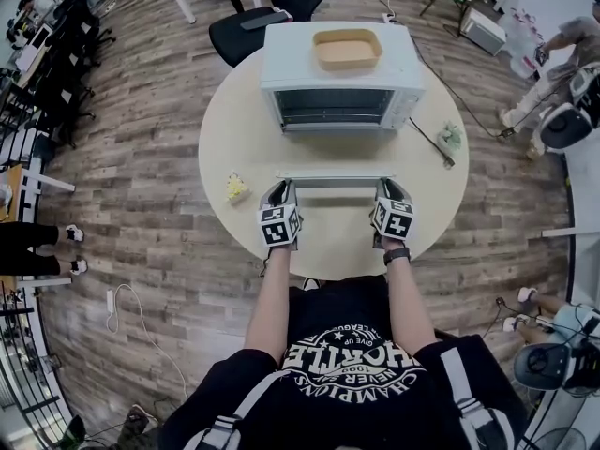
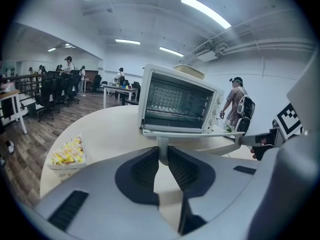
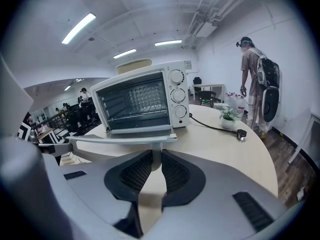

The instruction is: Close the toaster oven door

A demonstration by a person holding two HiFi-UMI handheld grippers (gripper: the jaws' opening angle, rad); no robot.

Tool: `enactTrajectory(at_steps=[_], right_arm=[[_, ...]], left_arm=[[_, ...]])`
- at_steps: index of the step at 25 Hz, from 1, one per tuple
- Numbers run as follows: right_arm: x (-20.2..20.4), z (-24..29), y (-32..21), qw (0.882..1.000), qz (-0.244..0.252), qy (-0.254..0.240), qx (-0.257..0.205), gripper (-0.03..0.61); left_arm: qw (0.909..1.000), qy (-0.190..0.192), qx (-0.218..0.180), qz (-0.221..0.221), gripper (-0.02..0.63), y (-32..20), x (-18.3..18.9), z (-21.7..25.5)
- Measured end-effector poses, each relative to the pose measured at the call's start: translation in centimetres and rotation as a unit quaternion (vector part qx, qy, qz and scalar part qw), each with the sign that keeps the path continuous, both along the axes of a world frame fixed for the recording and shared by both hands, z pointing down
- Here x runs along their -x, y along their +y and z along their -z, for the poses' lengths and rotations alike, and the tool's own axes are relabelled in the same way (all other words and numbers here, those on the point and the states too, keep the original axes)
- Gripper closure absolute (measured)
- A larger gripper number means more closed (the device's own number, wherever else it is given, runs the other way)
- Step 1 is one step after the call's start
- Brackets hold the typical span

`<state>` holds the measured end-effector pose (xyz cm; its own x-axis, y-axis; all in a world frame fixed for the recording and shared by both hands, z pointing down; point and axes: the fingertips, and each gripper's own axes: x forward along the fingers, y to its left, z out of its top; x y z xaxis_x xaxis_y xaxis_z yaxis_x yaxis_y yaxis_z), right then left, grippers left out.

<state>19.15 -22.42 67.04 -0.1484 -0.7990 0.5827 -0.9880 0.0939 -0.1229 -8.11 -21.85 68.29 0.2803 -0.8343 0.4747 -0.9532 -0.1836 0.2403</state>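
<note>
Head view, door handle (image 1: 335, 182) seemingly gripped by left claw (image 1: 279, 189), right claw (image 1: 390, 187)

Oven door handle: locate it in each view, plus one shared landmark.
Head view: door handle, centre, between left gripper and right gripper.
Left gripper view: handle at centre, its post between the jaws.
Right gripper view: handle centre-left, post between the jaws.
Shared landmark: tan tray atop toaster oven.

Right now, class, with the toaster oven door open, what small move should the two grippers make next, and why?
Probably raise both grippers together, swinging the door up toward the toaster oven. The left gripper and right gripper are each shut on a post of the door handle, and the door lies open, about level.
</note>
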Motion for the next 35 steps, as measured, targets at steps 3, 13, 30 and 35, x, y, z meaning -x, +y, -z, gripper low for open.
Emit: enactTrajectory(at_steps=[3,13,30,35], right_arm=[[0.1,0.3,-0.3,1.000,0.002,0.000,-0.006,0.495],[-0.2,0.7,-0.1,1.000,0.001,-0.010,-0.011,0.495],[0.0,3.1,-1.4,0.999,-0.014,-0.036,-0.036,0.495],[0.1,3.8,-1.8,0.998,-0.021,-0.039,-0.052,0.495]], left_arm=[[1.0000,-0.001,-0.006,0.001,0.538,-0.2,0.1,0.3],[0.9999,0.002,-0.009,0.009,0.538,0.0,-0.1,0.7],[0.9984,0.020,-0.052,0.013,0.540,-1.1,0.3,3.0],[0.9975,0.022,-0.068,0.004,0.538,-1.4,0.4,3.8]])
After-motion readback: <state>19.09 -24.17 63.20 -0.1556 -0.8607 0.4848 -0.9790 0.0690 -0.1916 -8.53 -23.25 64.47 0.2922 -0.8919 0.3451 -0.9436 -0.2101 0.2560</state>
